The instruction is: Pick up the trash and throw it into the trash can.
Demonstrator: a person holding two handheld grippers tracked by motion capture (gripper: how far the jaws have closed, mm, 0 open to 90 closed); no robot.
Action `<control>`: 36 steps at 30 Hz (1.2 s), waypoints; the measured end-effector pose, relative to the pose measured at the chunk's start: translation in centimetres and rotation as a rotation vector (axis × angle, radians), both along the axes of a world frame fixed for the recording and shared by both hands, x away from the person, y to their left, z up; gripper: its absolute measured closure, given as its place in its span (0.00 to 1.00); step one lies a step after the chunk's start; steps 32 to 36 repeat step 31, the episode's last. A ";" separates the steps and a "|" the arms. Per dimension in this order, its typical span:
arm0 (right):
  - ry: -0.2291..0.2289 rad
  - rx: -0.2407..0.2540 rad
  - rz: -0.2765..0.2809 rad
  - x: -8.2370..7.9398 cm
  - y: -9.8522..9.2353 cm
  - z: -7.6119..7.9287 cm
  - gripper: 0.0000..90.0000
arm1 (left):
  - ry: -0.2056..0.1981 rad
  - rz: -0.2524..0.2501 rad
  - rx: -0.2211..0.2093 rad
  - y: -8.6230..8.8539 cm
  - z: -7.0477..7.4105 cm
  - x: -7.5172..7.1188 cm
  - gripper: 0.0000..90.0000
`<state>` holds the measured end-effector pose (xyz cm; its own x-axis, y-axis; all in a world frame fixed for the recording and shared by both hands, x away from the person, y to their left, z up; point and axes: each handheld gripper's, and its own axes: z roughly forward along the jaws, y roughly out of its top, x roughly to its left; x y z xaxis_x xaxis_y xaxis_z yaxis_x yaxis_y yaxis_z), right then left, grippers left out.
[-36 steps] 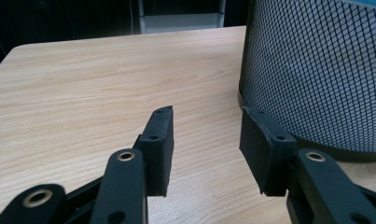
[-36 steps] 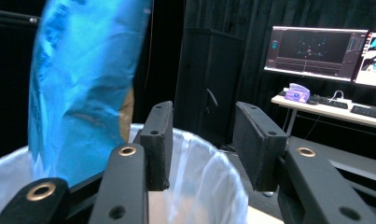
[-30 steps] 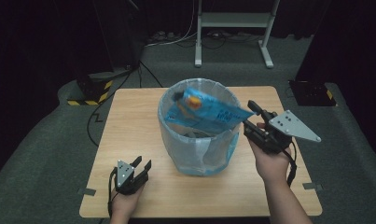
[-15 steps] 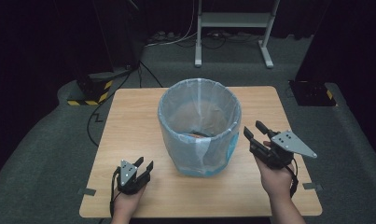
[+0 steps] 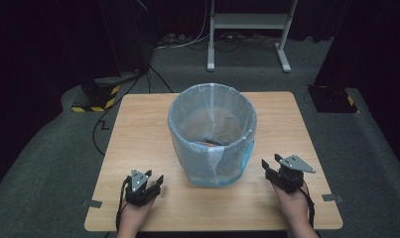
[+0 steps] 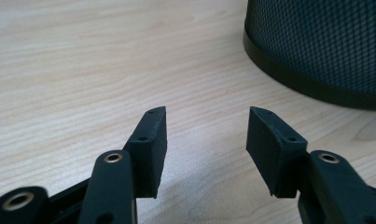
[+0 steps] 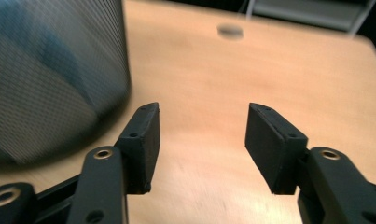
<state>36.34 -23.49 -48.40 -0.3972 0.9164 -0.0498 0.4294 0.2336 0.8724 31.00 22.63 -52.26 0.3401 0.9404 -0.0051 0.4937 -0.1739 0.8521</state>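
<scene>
High view: a mesh bin (image 5: pixel 212 136) lined with a pale blue bag stands upright mid-desk (image 5: pixel 138 124), a bit of orange and blue showing at its bottom. The left claw (image 5: pixel 155 179) rests near the desk's front edge, left of the bin; the right claw (image 5: pixel 269 166) sits low to its right, closer to the bin's wall. The bin lies between them, ahead of both hands.

Left gripper view: its jaws stand apart with nothing between them, having just been opening; the bin's dark base rim (image 6: pixel 311 70) curves ahead and to the right.

Right gripper view: blurred, its jaws also empty and just been opening; the bin wall (image 7: pixel 50 79) looms near at left, its contents hidden here.
</scene>
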 end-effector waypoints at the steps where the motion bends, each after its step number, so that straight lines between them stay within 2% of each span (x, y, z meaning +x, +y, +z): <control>1: 0.014 -0.012 -0.005 0.0 -0.3 -0.4 0.48 | 0.010 -0.005 0.002 0.0 -0.1 0.1 0.52; 6: 0.094 -0.048 -0.030 0.0 -1.4 -2.0 0.42 | 0.158 -0.016 0.024 -0.3 -0.4 1.3 0.46; 10: 0.143 -0.098 -0.054 -0.1 -1.9 -3.0 0.38 | 0.147 -0.007 0.051 -0.7 -0.5 1.3 0.45; 12: 0.190 -0.119 -0.059 -0.1 -2.0 -3.9 0.37 | 0.147 -0.006 0.056 -0.8 -0.5 1.3 0.44; 17: 0.240 -0.062 -0.058 0.2 -2.5 -3.9 0.34 | 0.147 -0.006 0.057 -0.8 -0.5 1.3 0.45; 36: 0.240 -0.063 -0.066 0.2 -2.2 -4.0 0.33 | 0.143 -0.011 0.062 -0.9 -0.5 1.2 0.45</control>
